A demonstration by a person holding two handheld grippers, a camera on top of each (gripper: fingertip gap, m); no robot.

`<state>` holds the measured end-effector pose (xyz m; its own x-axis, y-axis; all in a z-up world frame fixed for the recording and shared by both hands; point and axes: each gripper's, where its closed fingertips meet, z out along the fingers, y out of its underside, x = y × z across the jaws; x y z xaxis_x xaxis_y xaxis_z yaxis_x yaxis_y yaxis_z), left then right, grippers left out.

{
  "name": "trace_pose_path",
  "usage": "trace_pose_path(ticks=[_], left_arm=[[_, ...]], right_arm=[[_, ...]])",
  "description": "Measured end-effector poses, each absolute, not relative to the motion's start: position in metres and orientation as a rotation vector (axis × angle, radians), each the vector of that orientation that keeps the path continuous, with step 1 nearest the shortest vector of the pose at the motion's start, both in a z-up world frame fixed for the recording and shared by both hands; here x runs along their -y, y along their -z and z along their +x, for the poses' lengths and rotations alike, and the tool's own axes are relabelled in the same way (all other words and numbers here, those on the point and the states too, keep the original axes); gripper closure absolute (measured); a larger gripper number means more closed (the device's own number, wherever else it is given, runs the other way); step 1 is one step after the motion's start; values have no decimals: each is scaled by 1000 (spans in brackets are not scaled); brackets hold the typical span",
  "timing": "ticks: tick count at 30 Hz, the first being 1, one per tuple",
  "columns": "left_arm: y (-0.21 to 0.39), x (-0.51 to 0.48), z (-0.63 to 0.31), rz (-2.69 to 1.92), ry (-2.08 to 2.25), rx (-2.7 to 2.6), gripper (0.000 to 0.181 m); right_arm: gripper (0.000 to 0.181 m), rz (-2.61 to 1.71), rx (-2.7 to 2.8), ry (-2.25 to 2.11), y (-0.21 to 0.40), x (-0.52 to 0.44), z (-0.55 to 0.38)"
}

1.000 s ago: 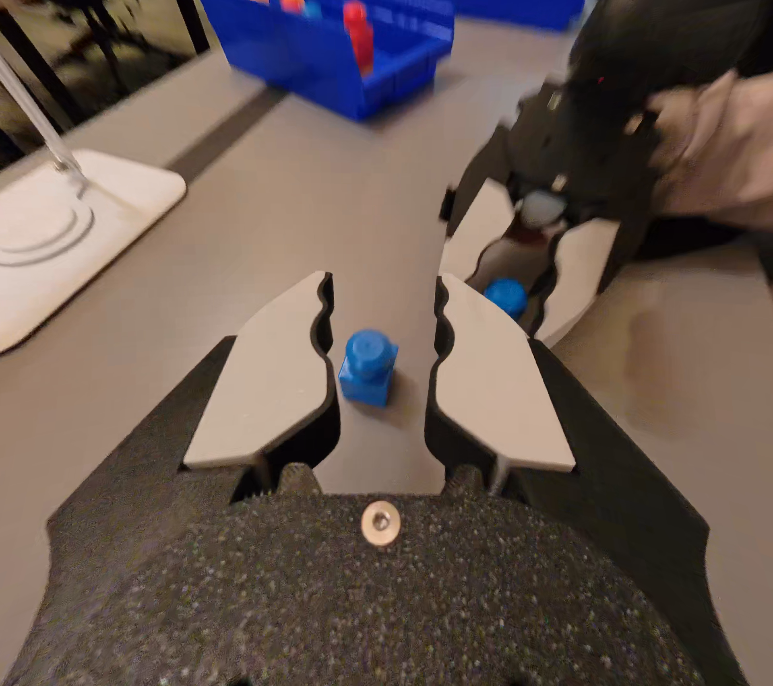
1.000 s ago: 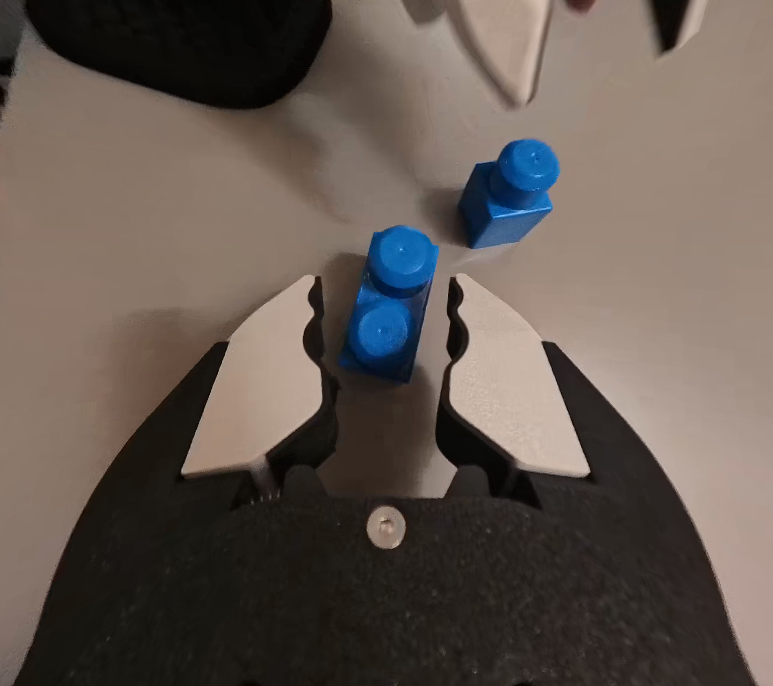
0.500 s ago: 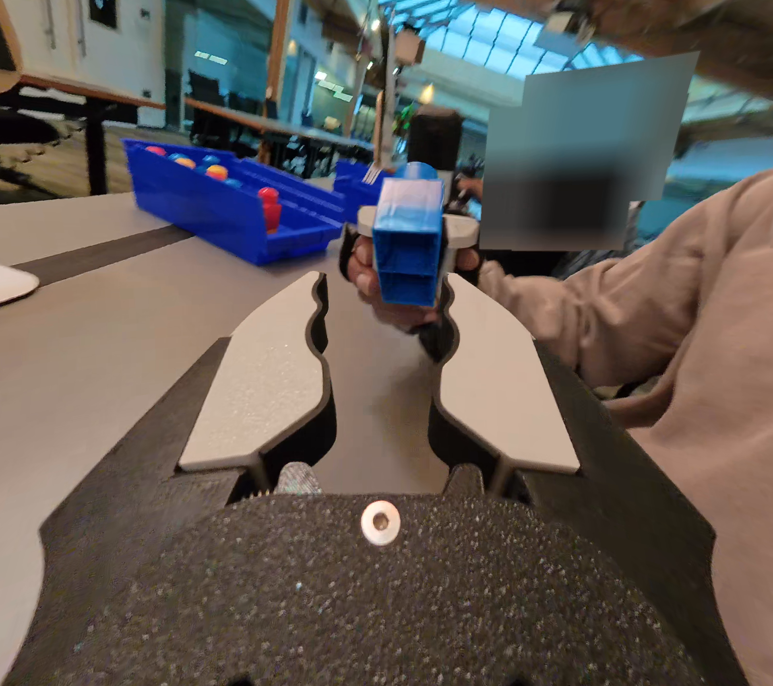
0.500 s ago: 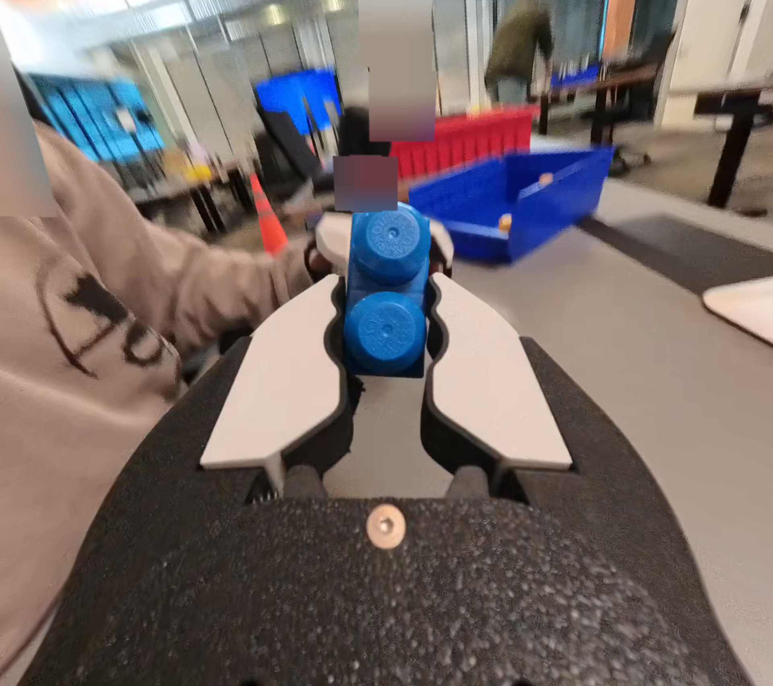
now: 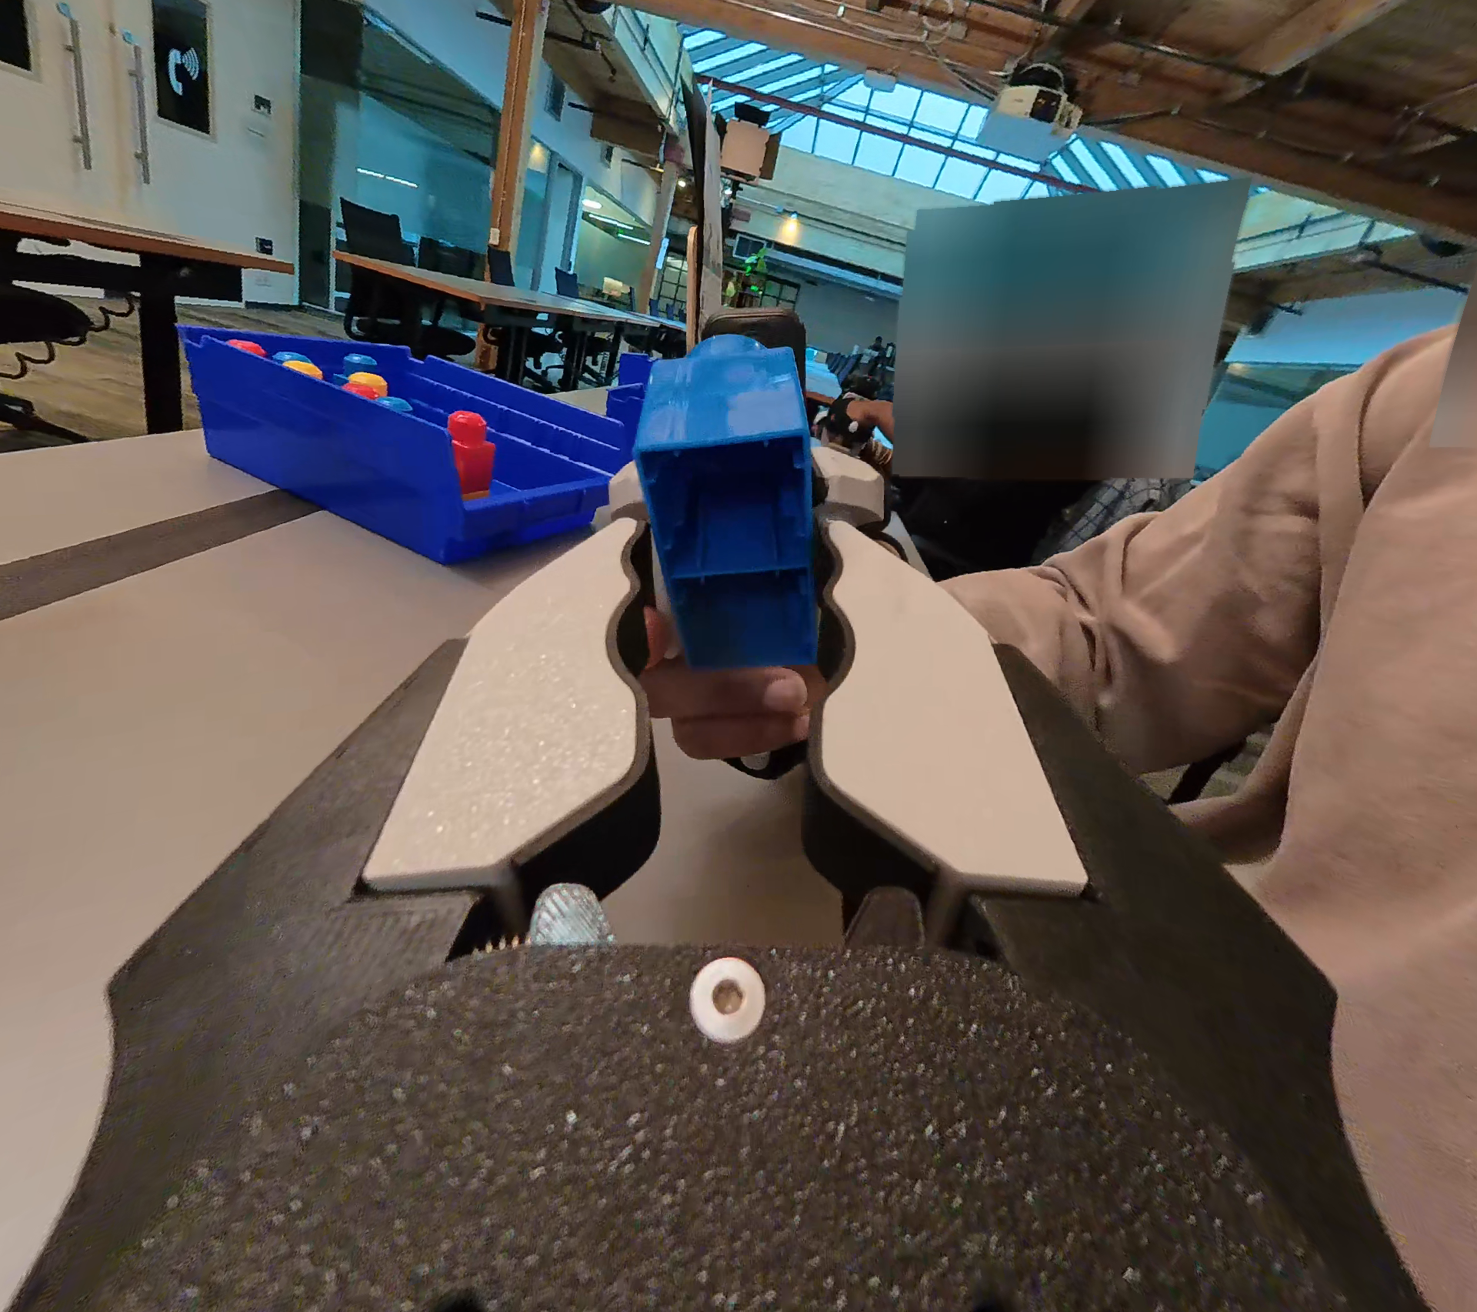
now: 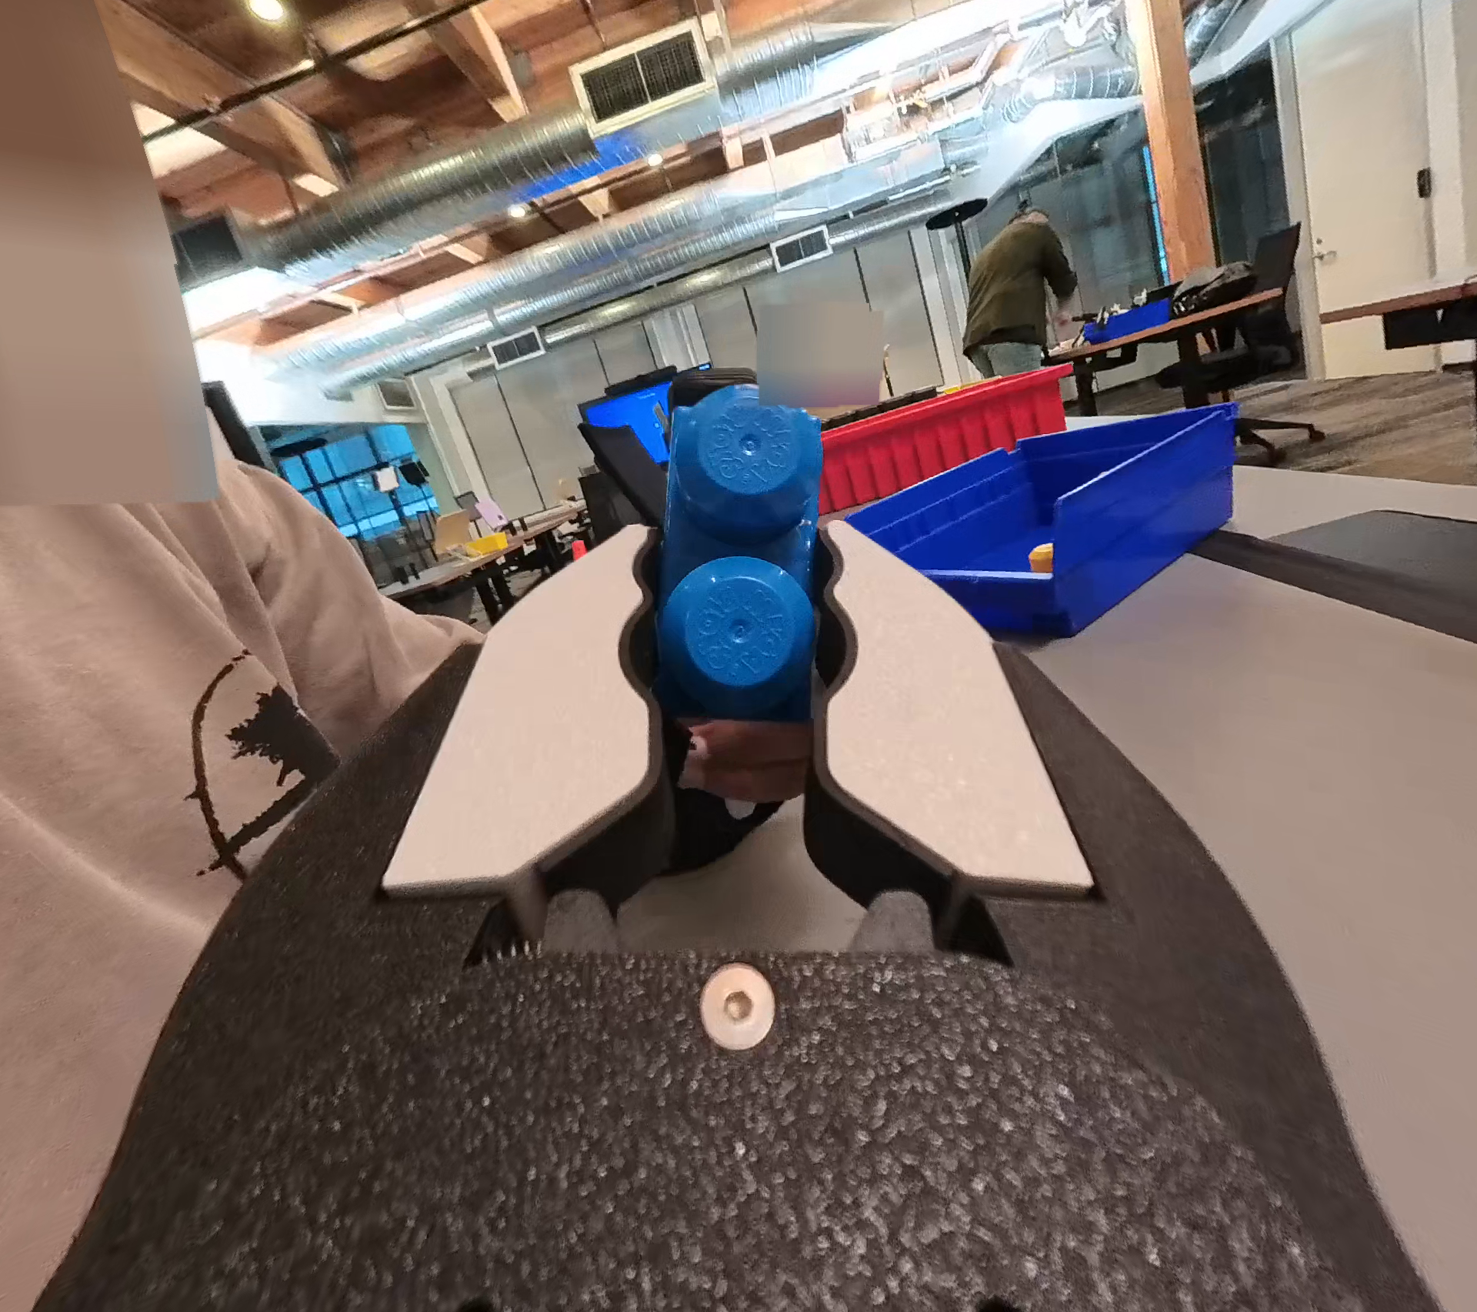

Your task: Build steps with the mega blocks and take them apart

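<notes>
A blue two-stud mega block (image 5: 723,442) is held up in the air between both grippers. In the left wrist view I see its hollow underside. My left gripper (image 5: 727,538) is shut on its sides. The right gripper's grey fingertips (image 5: 853,484) show just behind, on the same block. In the right wrist view the block (image 6: 739,626) turns its two studs to the camera, and my right gripper (image 6: 735,546) is shut on it. A hand (image 5: 719,714) shows below the block. The single-stud blue block is out of view.
A blue bin (image 5: 336,458) with several coloured blocks, one red (image 5: 470,446), stands on the grey table (image 5: 200,698) at the left. In the right wrist view another blue bin (image 6: 1143,498) and a red bin (image 6: 943,442) stand beyond. A person's beige sleeve (image 5: 1199,594) fills the right. Both grippers' tips are close together, under 4 cm apart.
My right gripper shut on the two-stud block and lifted it off the table. My left gripper left the single-stud block, rose, and has now closed on the lifted block.
</notes>
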<state>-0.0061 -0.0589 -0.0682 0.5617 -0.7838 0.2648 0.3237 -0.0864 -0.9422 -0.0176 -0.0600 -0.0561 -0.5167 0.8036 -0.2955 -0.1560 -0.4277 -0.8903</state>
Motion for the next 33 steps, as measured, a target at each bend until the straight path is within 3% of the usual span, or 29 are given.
trace_pose_path(ticks=[23,33], left_arm=[[74,60,-8,-1395,999,-430,144],[74,62,-52,-1481,817,-497,144]], right_arm=[[140,-1008,1188,-2021,55,59,-14],[138,-1191,1417,-1664,84,28,-17]])
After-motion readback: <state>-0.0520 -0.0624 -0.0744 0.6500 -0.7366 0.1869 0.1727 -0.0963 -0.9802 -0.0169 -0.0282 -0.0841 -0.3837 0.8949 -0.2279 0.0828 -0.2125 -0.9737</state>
